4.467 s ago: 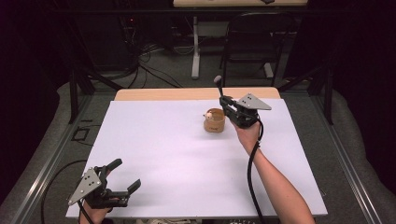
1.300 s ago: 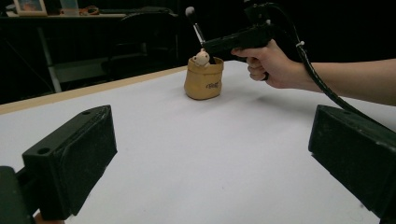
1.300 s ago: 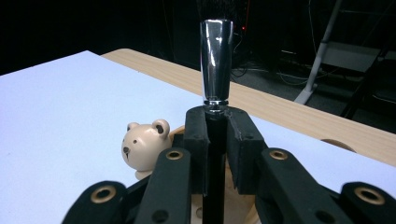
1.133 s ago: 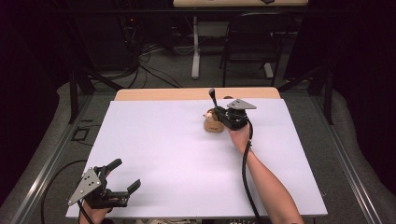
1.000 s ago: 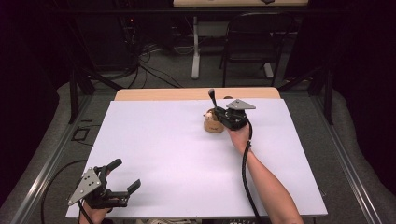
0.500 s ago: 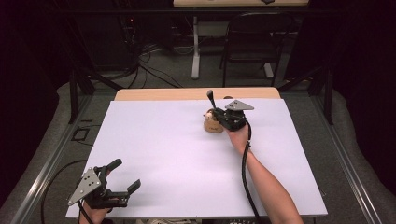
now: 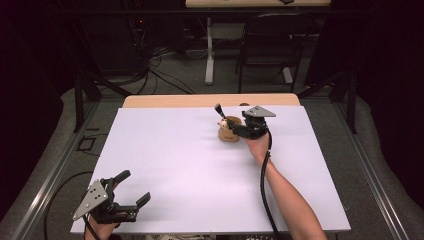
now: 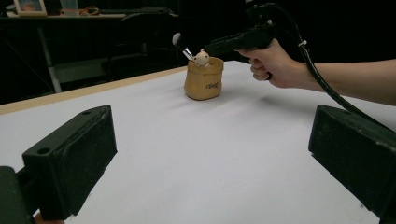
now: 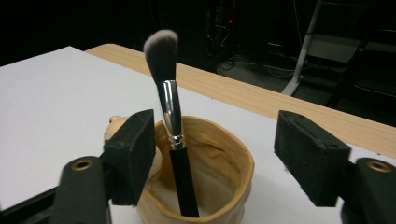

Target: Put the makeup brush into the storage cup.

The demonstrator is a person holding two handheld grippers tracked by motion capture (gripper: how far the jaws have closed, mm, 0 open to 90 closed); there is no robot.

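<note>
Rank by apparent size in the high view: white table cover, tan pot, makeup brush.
1. White table cover, far the largest.
2. Tan pot.
3. Makeup brush, standing in the pot; only its upper part shows, so it looks smallest.

- The white tabletop (image 7: 175, 160) is evenly lit from above; the room around it falls into near black.
- Shadows are soft and faint, a pale one beside the tan pot (image 8: 203, 79) in the left gripper view.
- Near jaws at the lower corners look soft, slightly out of focus.
- The high view is mildly grainy, without glare.
</note>
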